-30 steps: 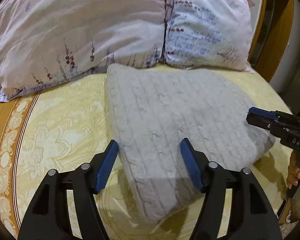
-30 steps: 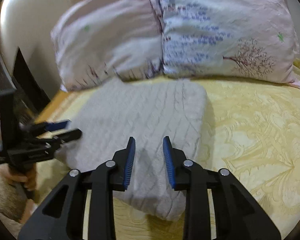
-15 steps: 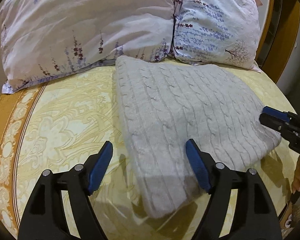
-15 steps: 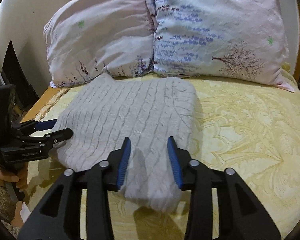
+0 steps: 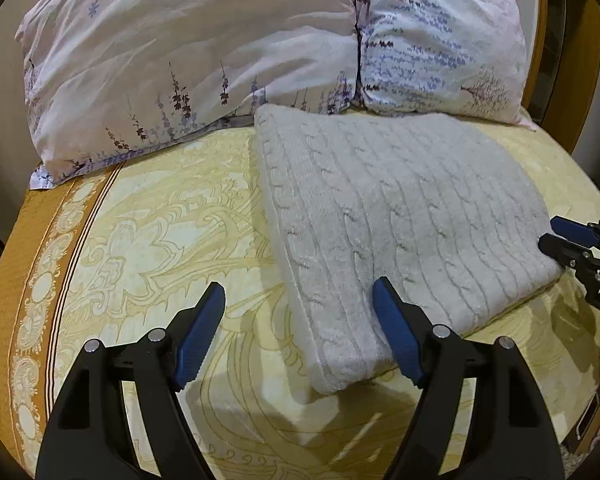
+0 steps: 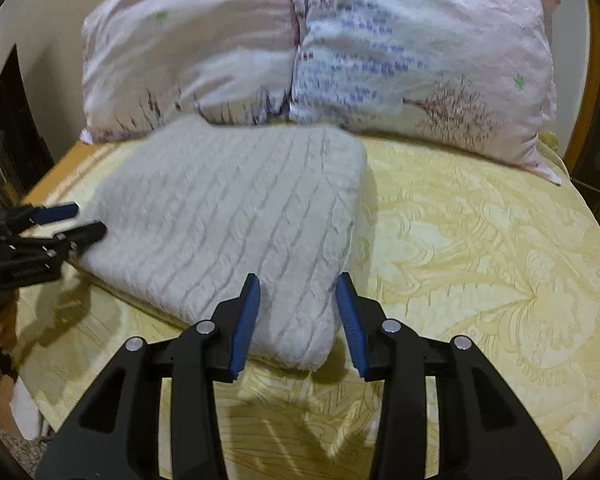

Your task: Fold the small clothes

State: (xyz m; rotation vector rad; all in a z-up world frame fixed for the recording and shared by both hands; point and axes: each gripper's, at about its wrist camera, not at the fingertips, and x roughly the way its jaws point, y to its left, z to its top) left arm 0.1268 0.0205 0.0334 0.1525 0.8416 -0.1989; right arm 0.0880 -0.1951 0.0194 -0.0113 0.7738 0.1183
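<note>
A grey cable-knit sweater (image 5: 396, 216) lies folded into a thick rectangle on the yellow patterned bedspread (image 5: 148, 248). It also shows in the right wrist view (image 6: 228, 216). My left gripper (image 5: 300, 332) is open and empty, just above the sweater's near left corner. My right gripper (image 6: 298, 312) is open and empty, above the sweater's near right corner. Each gripper appears in the other's view: the right one (image 5: 560, 236) at the sweater's right edge, the left one (image 6: 76, 220) at its left edge.
Two floral pillows (image 5: 204, 52) (image 5: 440, 36) lean at the head of the bed, touching the sweater's far edge. The bedspread has an orange border (image 5: 24, 280) along the left side. A wooden headboard (image 5: 584, 64) stands at the right.
Both grippers have opened wider and pulled back from the sweater toward the near edge of the bed. The sweater has stayed folded in place.
</note>
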